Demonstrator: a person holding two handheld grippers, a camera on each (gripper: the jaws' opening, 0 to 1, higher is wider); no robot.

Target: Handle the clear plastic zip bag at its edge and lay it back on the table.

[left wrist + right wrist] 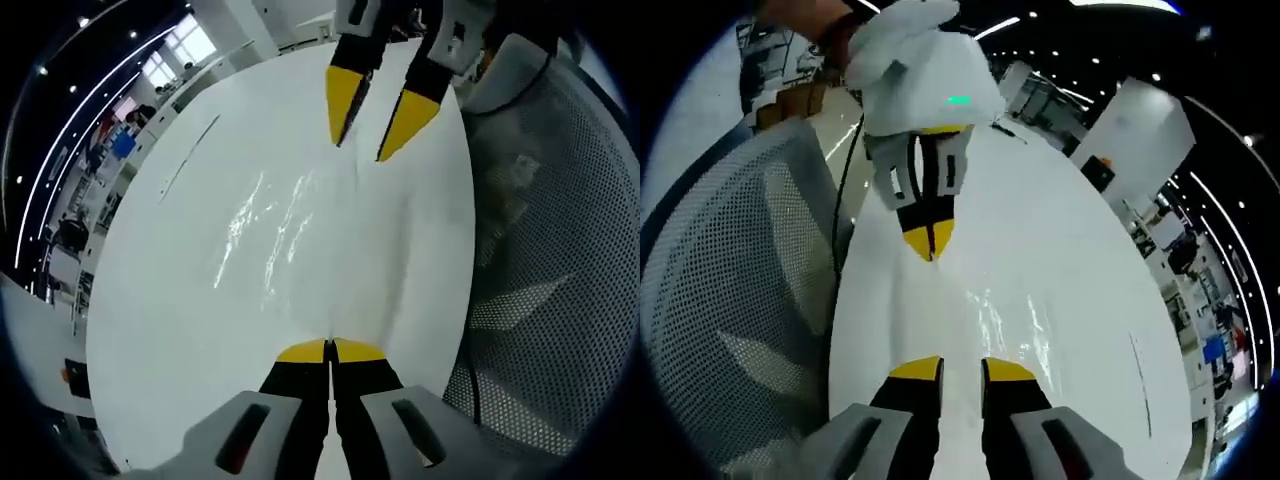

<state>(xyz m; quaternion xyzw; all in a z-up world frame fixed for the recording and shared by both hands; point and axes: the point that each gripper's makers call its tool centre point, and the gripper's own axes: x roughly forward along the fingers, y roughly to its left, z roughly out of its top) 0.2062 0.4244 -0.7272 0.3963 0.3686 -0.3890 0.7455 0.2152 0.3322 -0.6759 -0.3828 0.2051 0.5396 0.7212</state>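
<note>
I have the clear plastic bag (290, 240) lying flat on the white table (180, 330), its creases catching the ceiling lights between my two grippers. In the left gripper view my left gripper (330, 351) has its yellow tips pressed together at the near edge of the bag; I judge it is pinching that edge, though the film is so clear that I cannot be sure plastic sits between the tips rather than just beneath them. Across the bag, the right gripper (382, 118) hangs with its jaws apart, holding nothing, its tips just above the far side of the bag.

In the right gripper view the same layout reads from the other end: my right gripper (962, 369) shows a plain gap between its tips, the shiny bag (1015, 330) lies just ahead of it, and the left gripper (930, 240) is shut at the far edge. A mesh chair back (730, 300) stands beside the table.

I take this to be the edge-handling step, with the bag down on the table. The next move calls for care: if I lift, I raise the pinched edge gently so the thin film does not slip out; if I finish, I open the left jaws and draw straight back without dragging the bag.
</note>
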